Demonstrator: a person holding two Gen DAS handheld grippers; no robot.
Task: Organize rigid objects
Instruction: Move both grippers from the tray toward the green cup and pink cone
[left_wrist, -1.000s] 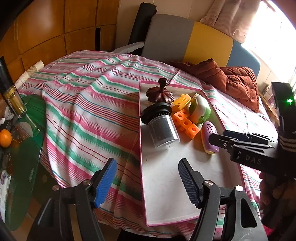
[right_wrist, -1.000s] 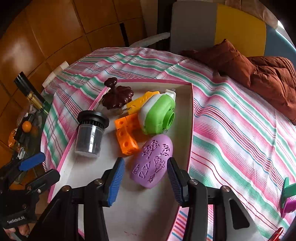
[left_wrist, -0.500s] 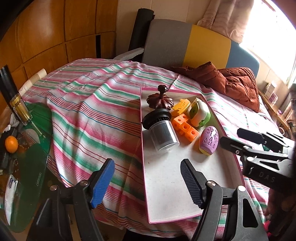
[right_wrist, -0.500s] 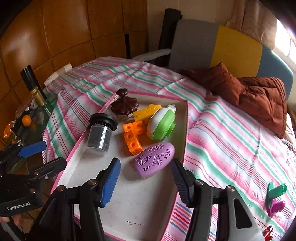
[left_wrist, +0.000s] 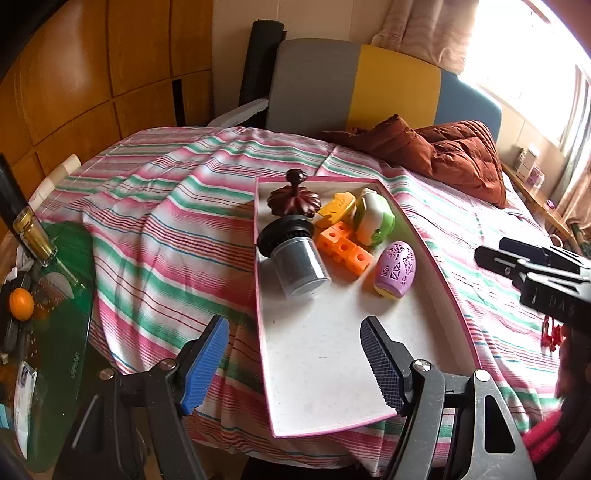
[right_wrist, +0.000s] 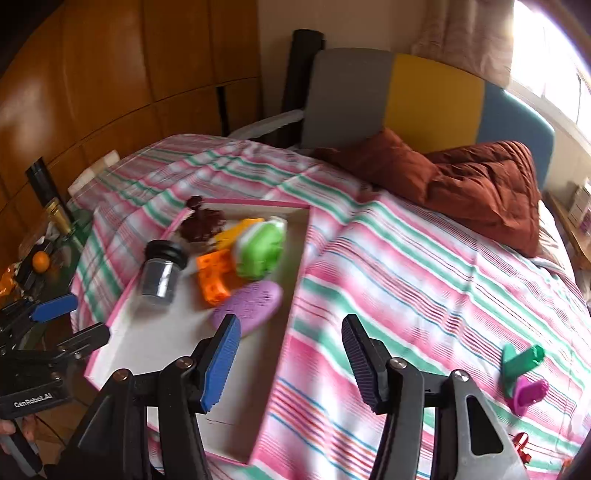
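A white tray with a pink rim (left_wrist: 332, 369) lies on the striped bedspread and shows in the right wrist view too (right_wrist: 155, 343). In it are a purple egg-shaped piece (left_wrist: 396, 268) (right_wrist: 251, 302), a dark jar with a black lid (left_wrist: 295, 258) (right_wrist: 162, 271), orange blocks (left_wrist: 343, 247), a green and white toy (left_wrist: 373, 218), a yellow piece (left_wrist: 338, 206) and a brown knobbed lid (left_wrist: 293, 197). My left gripper (left_wrist: 295, 362) is open and empty over the tray's near end. My right gripper (right_wrist: 291, 362) is open and empty above the tray's right rim. A green piece (right_wrist: 521, 360) and a magenta piece (right_wrist: 530, 393) lie on the bedspread to its right.
A rust-brown quilt (right_wrist: 461, 181) lies at the head of the bed before a grey, yellow and blue headboard (left_wrist: 354, 85). A green glass side table (left_wrist: 44, 332) at the left holds a bottle (left_wrist: 29, 229) and an orange (left_wrist: 21, 303). A red item (right_wrist: 519, 441) lies at the bed's near right.
My right gripper has drawn back and up from around the purple egg piece and swung right; the piece stays in the tray. My left gripper has pulled back slightly.
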